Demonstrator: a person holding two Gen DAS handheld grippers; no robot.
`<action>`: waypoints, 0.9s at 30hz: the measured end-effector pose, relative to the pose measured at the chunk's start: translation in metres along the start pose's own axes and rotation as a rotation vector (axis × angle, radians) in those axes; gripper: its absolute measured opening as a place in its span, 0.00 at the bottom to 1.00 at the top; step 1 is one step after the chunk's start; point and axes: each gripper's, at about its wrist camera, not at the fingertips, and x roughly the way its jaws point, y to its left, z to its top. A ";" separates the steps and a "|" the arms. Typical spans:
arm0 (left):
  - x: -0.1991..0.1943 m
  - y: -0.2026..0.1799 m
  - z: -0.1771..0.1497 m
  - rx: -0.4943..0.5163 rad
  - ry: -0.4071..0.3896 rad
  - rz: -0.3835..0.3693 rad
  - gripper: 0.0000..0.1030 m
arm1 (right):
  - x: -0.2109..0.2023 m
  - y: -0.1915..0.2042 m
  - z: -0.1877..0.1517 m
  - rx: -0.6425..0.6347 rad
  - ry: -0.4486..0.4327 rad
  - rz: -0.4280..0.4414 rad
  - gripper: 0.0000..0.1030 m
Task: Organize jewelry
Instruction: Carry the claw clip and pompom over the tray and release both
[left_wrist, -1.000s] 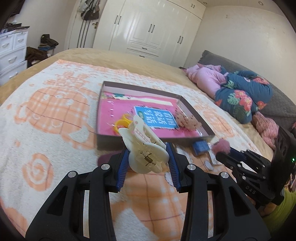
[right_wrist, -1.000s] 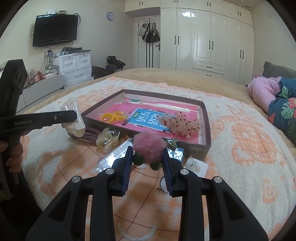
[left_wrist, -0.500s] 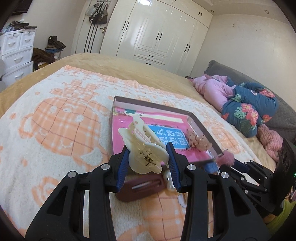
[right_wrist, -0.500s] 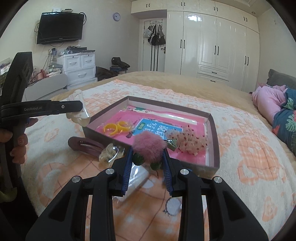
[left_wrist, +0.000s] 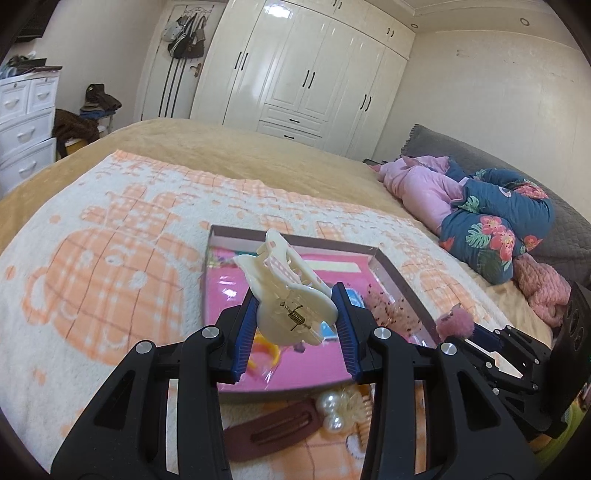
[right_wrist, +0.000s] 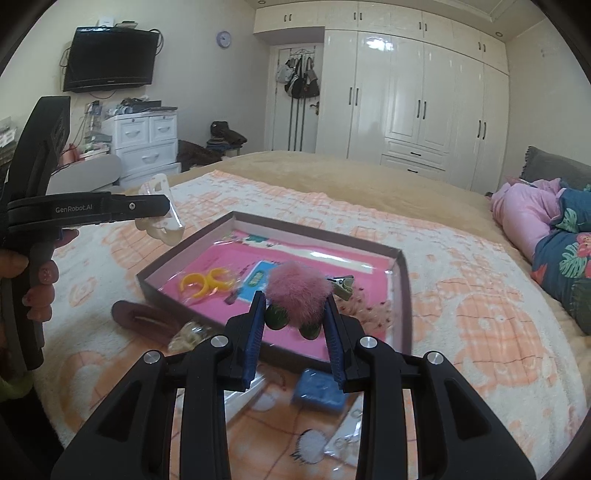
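My left gripper is shut on a cream claw hair clip and holds it above the near left part of the shallow brown box with a pink lining. My right gripper is shut on a pink pom-pom hair clip with a metal clasp, held over the box's near edge. The left gripper with the cream clip also shows at the left of the right wrist view. Yellow rings and a speckled fuzzy piece lie inside the box.
On the orange-and-white blanket in front of the box lie a maroon barrette, a pearl-trimmed clear clip, a blue piece and small clear packets. Pink and floral bedding lies at the right.
Both grippers have risen and moved forward over the box, each still holding its clip. The maroon barrette and pearl clip now lie below the left gripper.
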 end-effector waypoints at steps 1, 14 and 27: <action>0.002 -0.002 0.001 0.002 -0.001 -0.001 0.30 | 0.001 -0.003 0.001 0.004 0.001 -0.007 0.29; 0.047 -0.025 0.020 0.023 0.016 -0.038 0.30 | 0.019 -0.044 0.017 0.041 0.006 -0.107 0.29; 0.095 -0.037 -0.002 0.061 0.159 -0.072 0.30 | 0.066 -0.062 0.019 0.055 0.085 -0.117 0.29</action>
